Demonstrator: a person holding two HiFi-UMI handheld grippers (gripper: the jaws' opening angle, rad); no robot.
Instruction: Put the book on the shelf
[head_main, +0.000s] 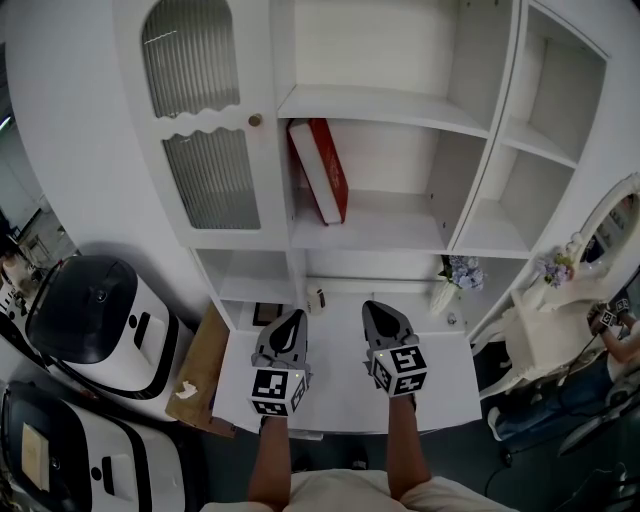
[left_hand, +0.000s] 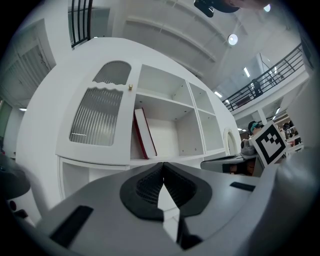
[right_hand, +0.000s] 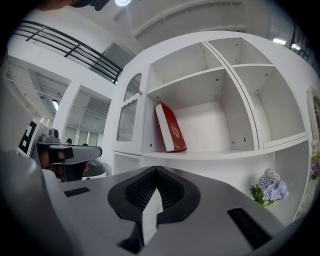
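Red book (head_main: 322, 168) leans upright inside the white shelf (head_main: 390, 228), so we judge the task done; left gripper (head_main: 292, 322) and right gripper (head_main: 378, 315) hover below, fingers clenched, empty.

Same build on both: left gripper (head_main: 297, 314) and right gripper (head_main: 368, 304) are grey and taper to a point. Black ribbed pads (left_hand: 142, 186) sit in black surrounds, with black rectangular slots (right_hand: 247, 227) on top. Each has a white cube (head_main: 278, 390) with black square markers. Person wears a cream top (head_main: 350, 494).
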